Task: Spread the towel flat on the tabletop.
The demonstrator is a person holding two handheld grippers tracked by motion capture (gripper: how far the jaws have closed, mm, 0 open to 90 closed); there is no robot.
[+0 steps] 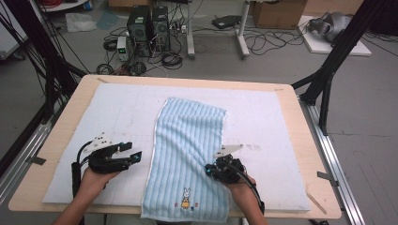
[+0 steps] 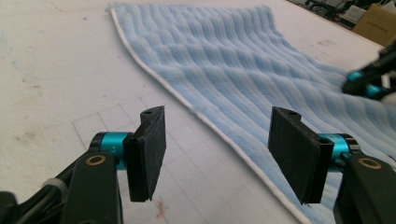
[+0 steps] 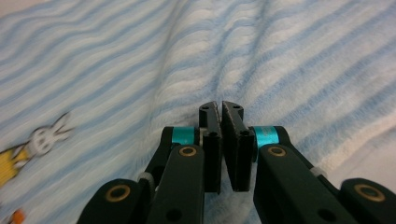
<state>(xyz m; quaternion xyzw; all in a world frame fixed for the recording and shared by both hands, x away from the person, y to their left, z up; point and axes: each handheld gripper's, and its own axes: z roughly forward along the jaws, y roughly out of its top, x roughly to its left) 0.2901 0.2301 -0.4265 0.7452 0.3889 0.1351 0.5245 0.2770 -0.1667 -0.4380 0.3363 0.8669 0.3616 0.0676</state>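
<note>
A light blue striped towel (image 1: 187, 140) lies lengthwise on the white mat (image 1: 117, 108), and its near end with a rabbit picture (image 1: 186, 197) hangs over the table's front edge. My left gripper (image 1: 133, 151) hovers over the mat just left of the towel's left edge. Its jaws stand open with nothing between the pads (image 2: 149, 149), and the white hem of the towel (image 2: 224, 56) lies just beyond them. My right gripper (image 1: 210, 169) rests on the towel near its right edge. Its jaws (image 3: 220, 105) are shut, with a ridge of towel (image 3: 116, 60) gathered at their tips.
The wooden table (image 1: 305, 140) carries the mat, with bare margins on all sides. Black frame legs (image 1: 328, 70) stand past the right corner. Computers and cables (image 1: 150, 28) sit on the floor beyond the far edge. The right gripper (image 2: 364, 84) appears far off in the left gripper view.
</note>
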